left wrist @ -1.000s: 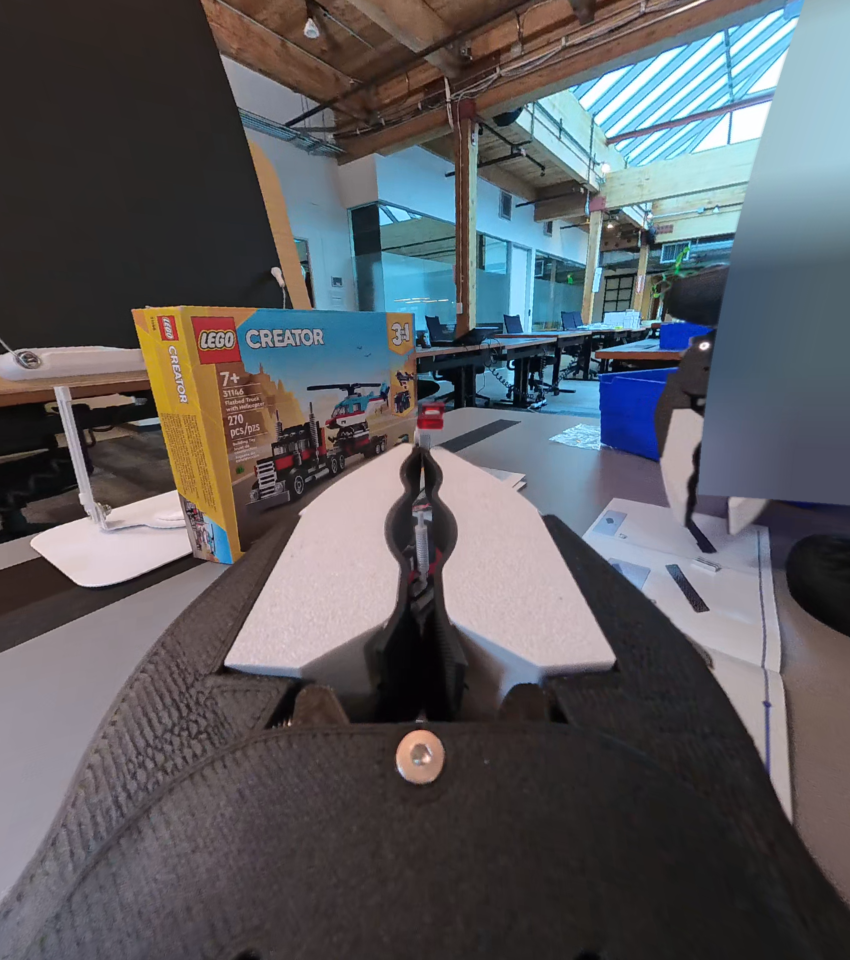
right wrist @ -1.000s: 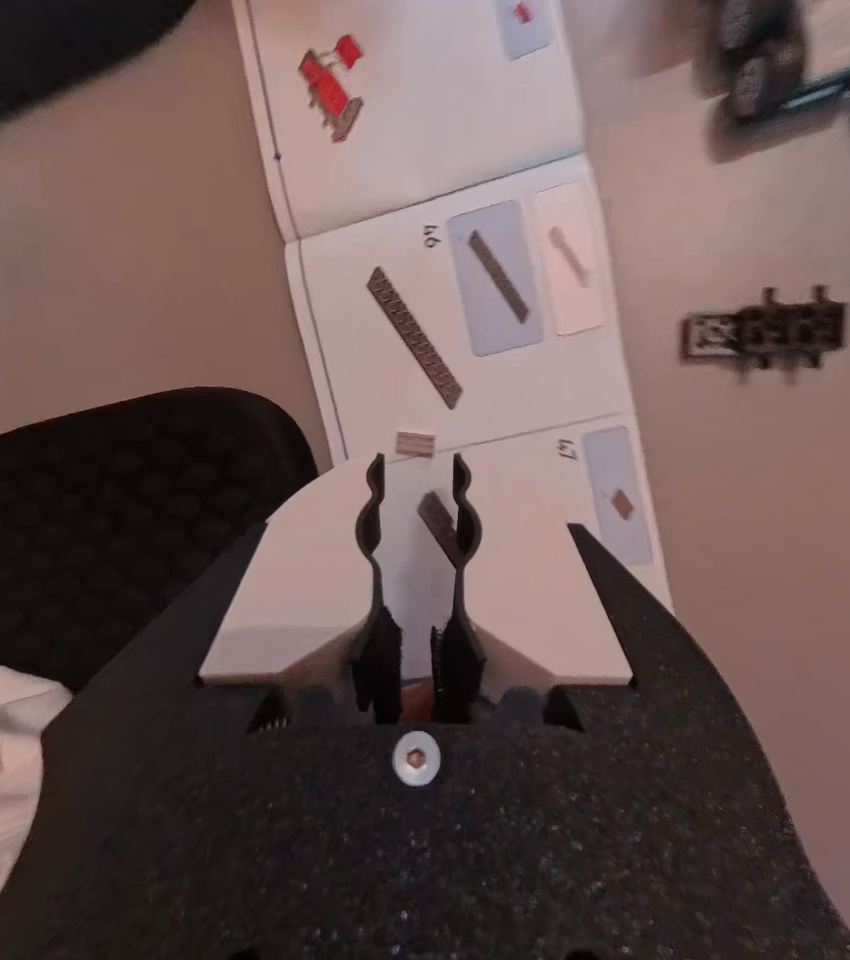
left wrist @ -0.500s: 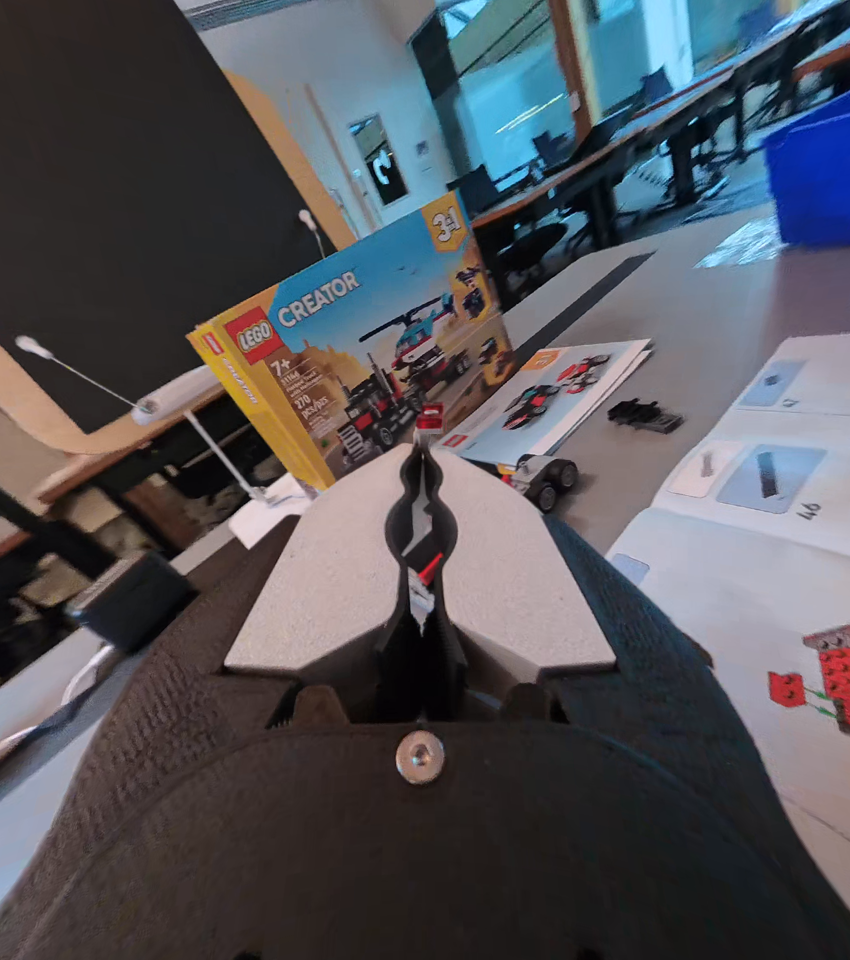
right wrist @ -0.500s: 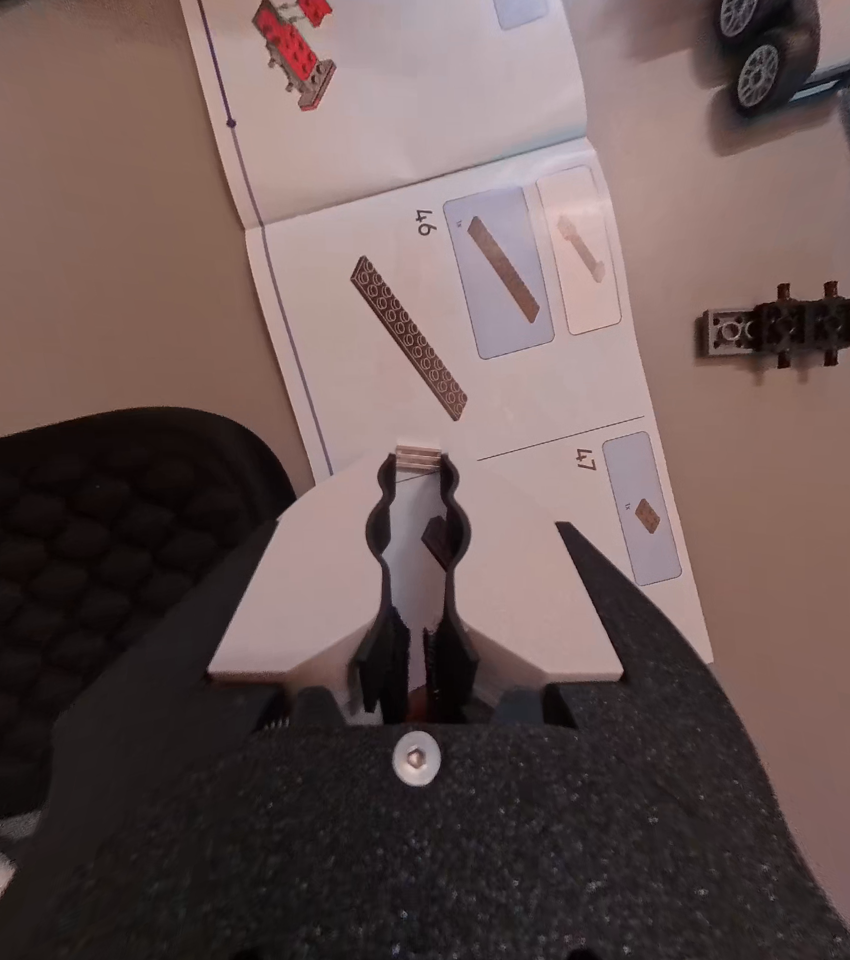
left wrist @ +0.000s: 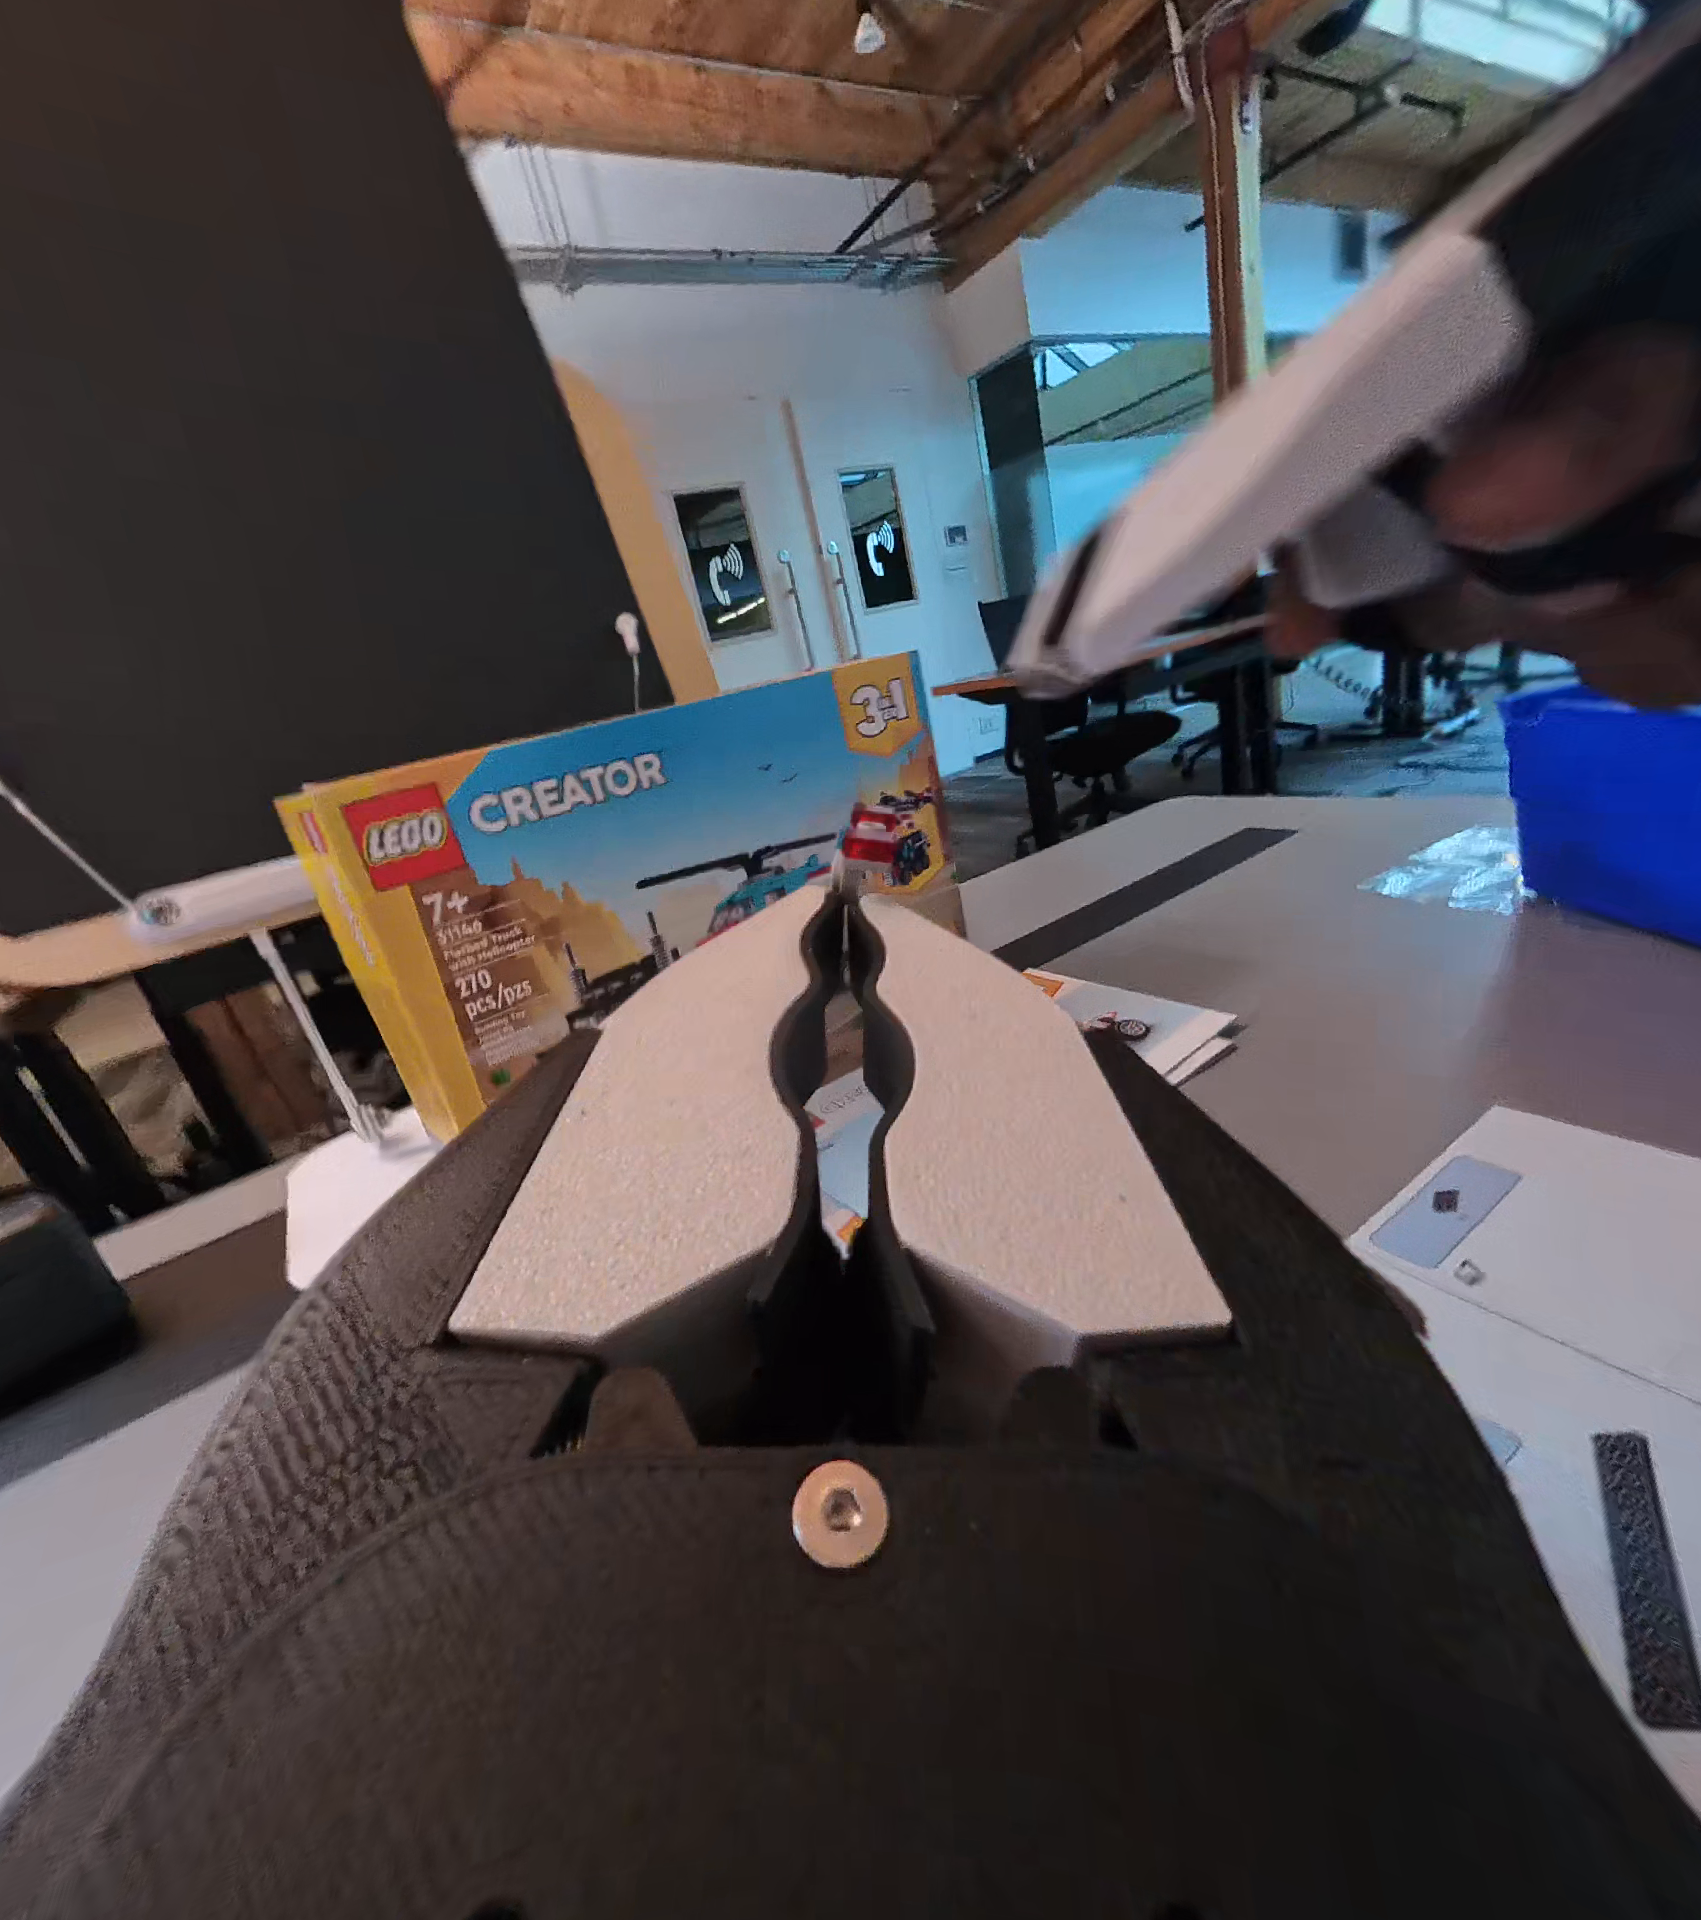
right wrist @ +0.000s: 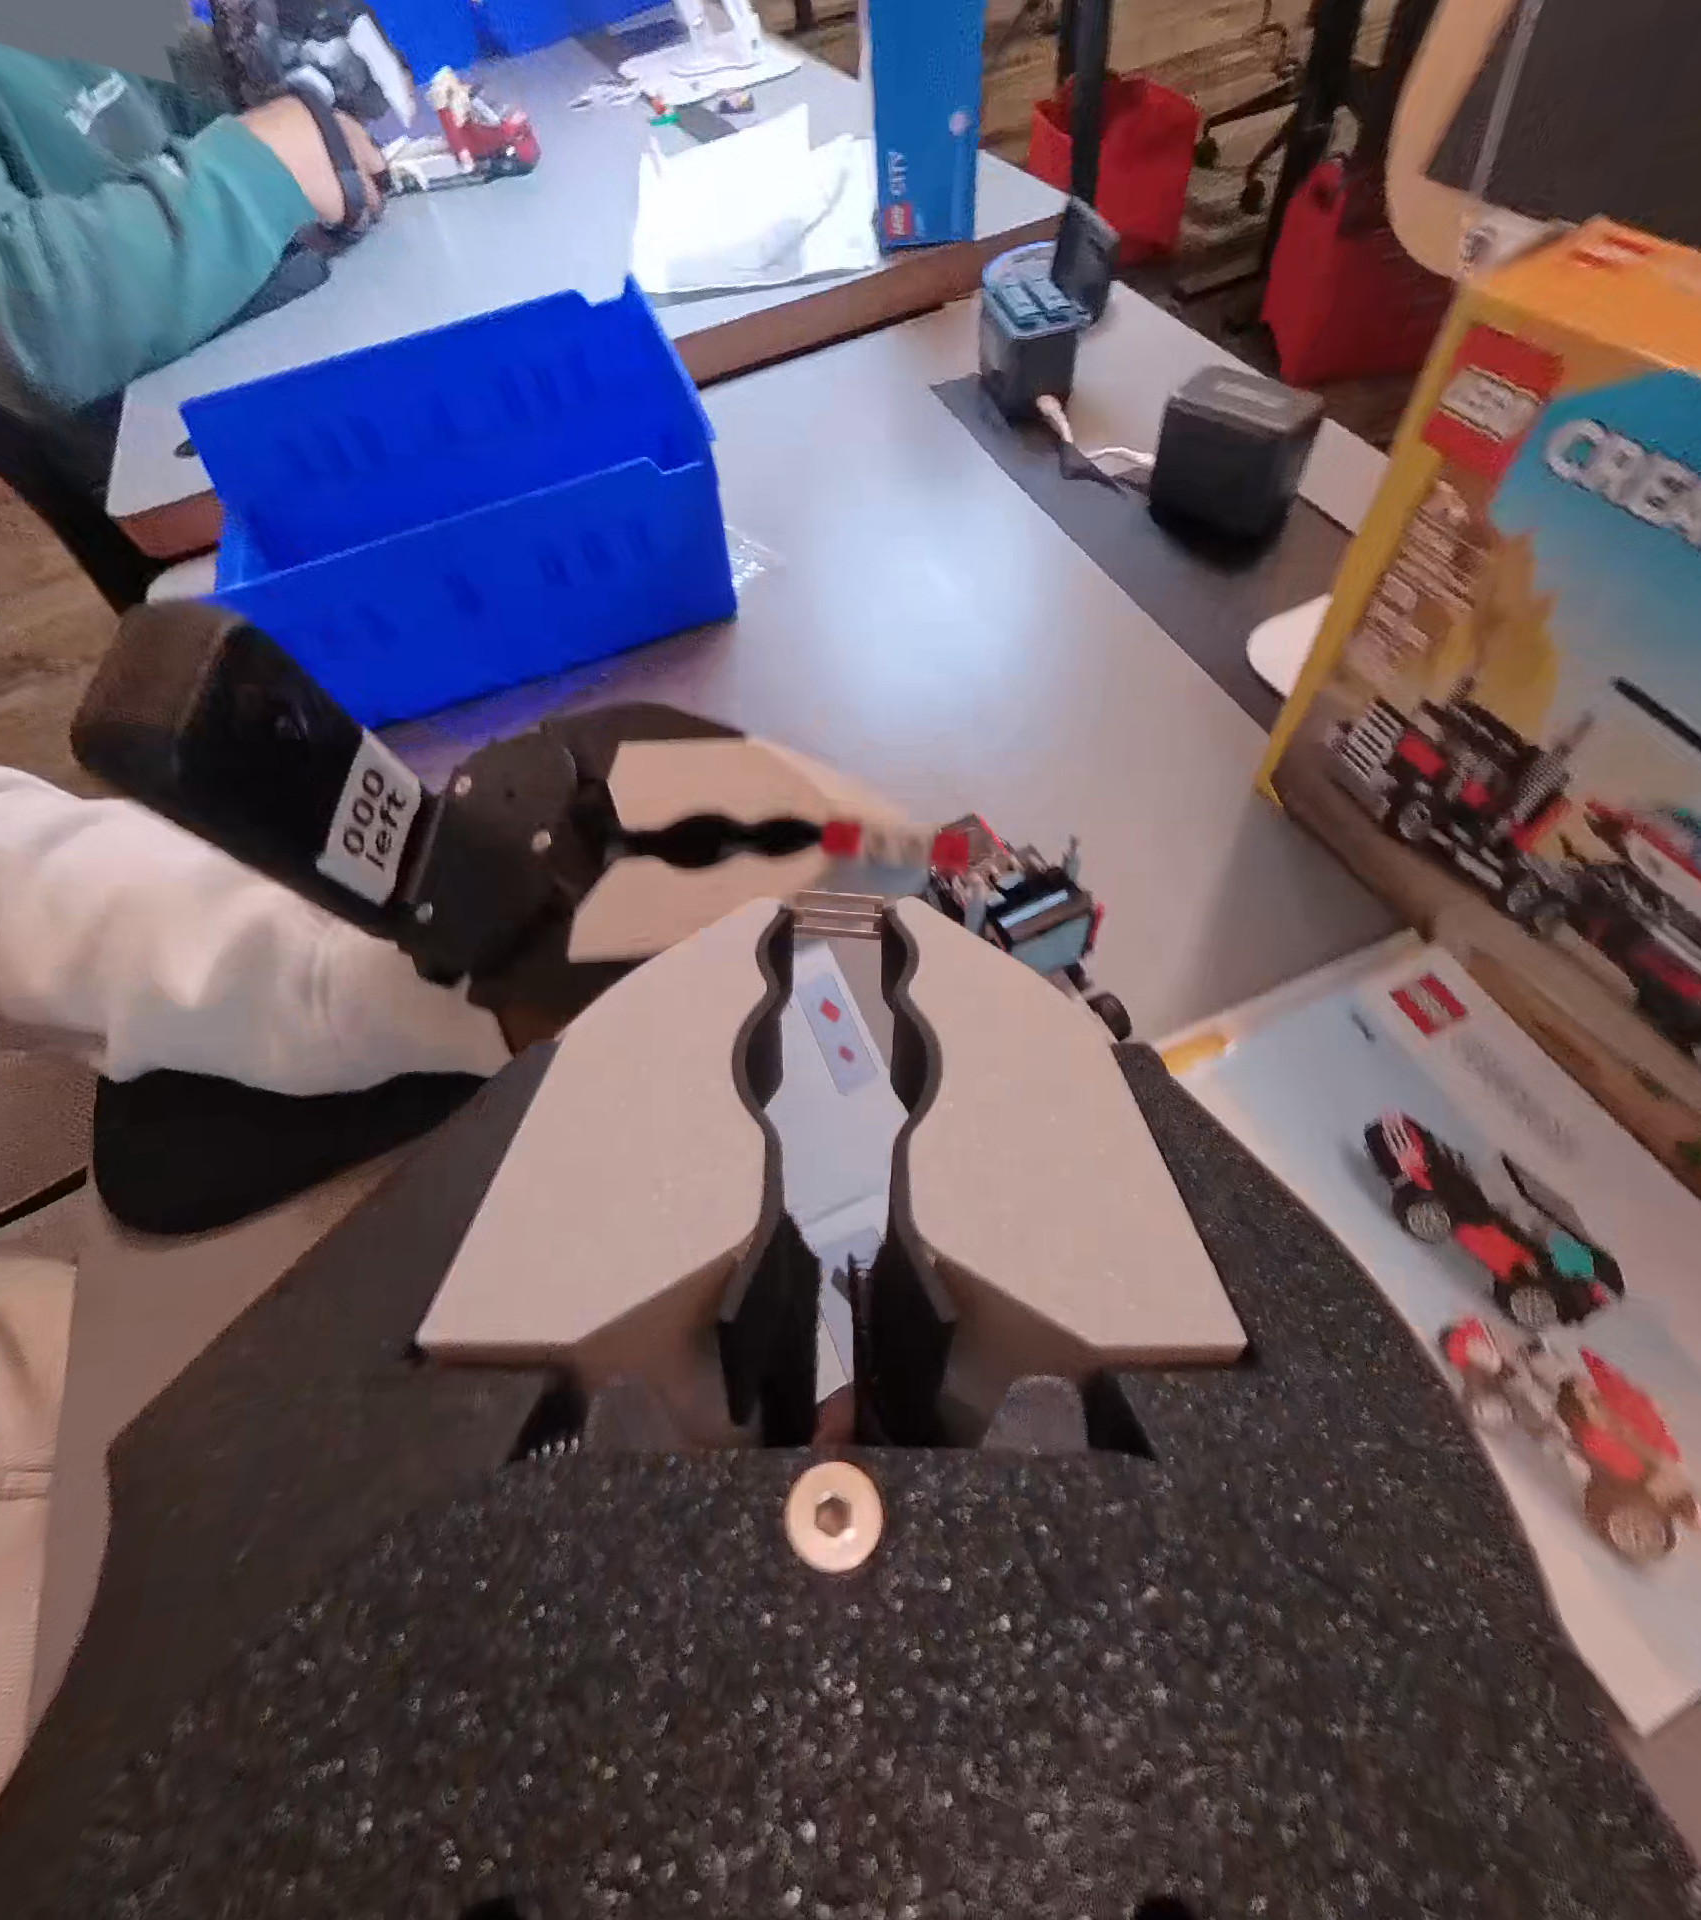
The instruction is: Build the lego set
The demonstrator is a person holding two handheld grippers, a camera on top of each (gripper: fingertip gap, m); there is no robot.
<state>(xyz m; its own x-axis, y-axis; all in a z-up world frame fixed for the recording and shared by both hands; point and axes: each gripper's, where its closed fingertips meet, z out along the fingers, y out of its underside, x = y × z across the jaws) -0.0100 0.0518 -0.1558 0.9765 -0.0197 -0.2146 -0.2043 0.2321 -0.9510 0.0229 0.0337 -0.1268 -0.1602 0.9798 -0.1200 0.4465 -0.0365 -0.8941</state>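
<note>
The grey desk carries all items. The set box stands upright ahead and to the right of the right gripper's jaws; a blue bin sits ahead and to their left. An open instruction booklet lies flat to the right of those jaws. The partly built truck rests just beyond their tips. The left gripper has its jaws closed on a red-and-white brick strip (held above the truck). The right gripper has its jaws narrowly parted, pinching a small grey plate at the tips.
</note>
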